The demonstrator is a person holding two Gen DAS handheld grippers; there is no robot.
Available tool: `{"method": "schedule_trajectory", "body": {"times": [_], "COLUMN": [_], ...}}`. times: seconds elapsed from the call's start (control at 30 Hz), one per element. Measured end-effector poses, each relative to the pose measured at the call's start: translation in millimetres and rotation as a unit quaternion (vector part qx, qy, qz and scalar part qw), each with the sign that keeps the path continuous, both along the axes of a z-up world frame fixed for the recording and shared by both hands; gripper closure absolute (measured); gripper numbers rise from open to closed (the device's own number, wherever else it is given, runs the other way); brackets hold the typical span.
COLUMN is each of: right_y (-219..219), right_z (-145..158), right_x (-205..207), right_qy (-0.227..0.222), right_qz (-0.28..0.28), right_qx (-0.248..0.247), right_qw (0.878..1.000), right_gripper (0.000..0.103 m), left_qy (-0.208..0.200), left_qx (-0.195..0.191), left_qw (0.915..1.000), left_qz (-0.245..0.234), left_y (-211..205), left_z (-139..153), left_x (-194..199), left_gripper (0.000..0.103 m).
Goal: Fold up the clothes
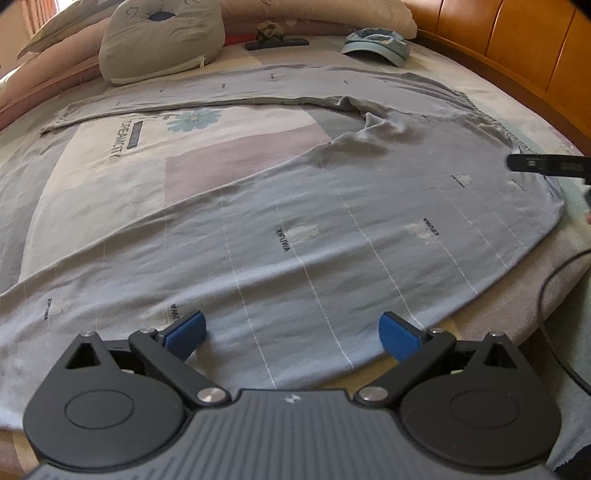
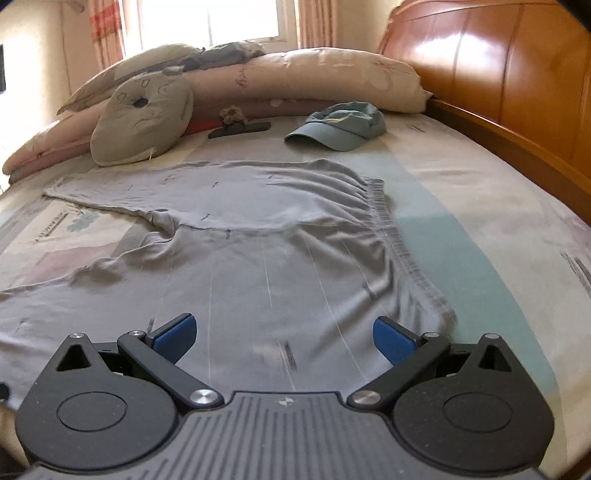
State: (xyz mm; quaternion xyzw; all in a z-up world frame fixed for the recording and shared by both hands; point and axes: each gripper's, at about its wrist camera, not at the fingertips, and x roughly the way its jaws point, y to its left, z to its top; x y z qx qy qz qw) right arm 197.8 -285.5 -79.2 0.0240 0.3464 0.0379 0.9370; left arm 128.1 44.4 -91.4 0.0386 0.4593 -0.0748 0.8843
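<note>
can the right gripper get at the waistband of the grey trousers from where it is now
Probably yes: the right gripper is open just above the grey trousers, and the waistband lies ahead to its right with nothing between.

Daylight from the overexposed window (image 2: pixel 221 18); edges bend, perhaps slight motion blur.

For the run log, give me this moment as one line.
stage: pre-grasp | grey trousers: spread flat on bed | left gripper: open, empty | right gripper: open, empty
</note>
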Motion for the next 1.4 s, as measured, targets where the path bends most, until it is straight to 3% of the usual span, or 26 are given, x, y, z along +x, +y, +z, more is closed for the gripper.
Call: {"method": "schedule_trajectory", "body": {"times": [0.13,0.27,0.47,0.67,0.87,1.03,1.07,1.17,1.3,1.4], "right_y": [-4.0,-18.6,-26.1,-26.2,-23.5,-32.9,-35.0,-36.9,-25.5,-2.4], "right_z": [-21.5,-21.3,-0.4,23.8,18.4,-9.9,-11.9,-14.0,-9.7,2.1], "right_x": [25.7,17.1,25.5,79.4,148.1,189.6,191.8,199.5,206.0,189.6], "right_qy": [0.054,0.047,0.036,0.016,0.041,0.084,0.067,0.055,0.073,0.072], "right_qz": [-0.026,-0.024,0.01,0.06,0.07,0.035,0.037,0.035,0.021,0.042], "right_qx": [-0.031,-0.017,0.017,0.086,0.127,0.118,0.107,0.079,0.043,0.018], "right_qw": [0.998,0.998,0.999,0.994,0.989,0.989,0.991,0.995,0.996,0.996], "right_gripper": [0.0,0.0,0.0,0.0,0.0,0.0,0.0,0.0,0.0,0.0], "left_qy": [0.003,-0.003,-0.019,-0.017,-0.008,0.0,0.0,0.0,-0.002,-0.004], "left_qx": [0.013,0.013,0.015,0.007,0.004,-0.015,-0.018,-0.015,-0.012,-0.009], "left_qw": [0.9999,0.9997,0.9997,0.9998,0.9999,0.9999,0.9998,0.9999,0.9999,0.9999], "left_qz": [0.008,0.019,-0.001,-0.012,-0.012,-0.007,-0.006,-0.009,-0.009,-0.009], "left_y": [3.3,8.6,-0.8,-7.0,-4.3,0.8,1.6,0.0,-1.3,-2.1], "left_z": [-0.6,1.6,8.0,5.2,-0.3,-3.9,-4.0,-4.7,-4.4,-3.9], "left_x": [1.0,2.8,13.6,21.9,27.3,34.4,35.5,36.8,35.9,33.9], "left_gripper": [0.003,0.003,0.003,0.003,0.003,0.003,0.003,0.003,0.003,0.003]}}
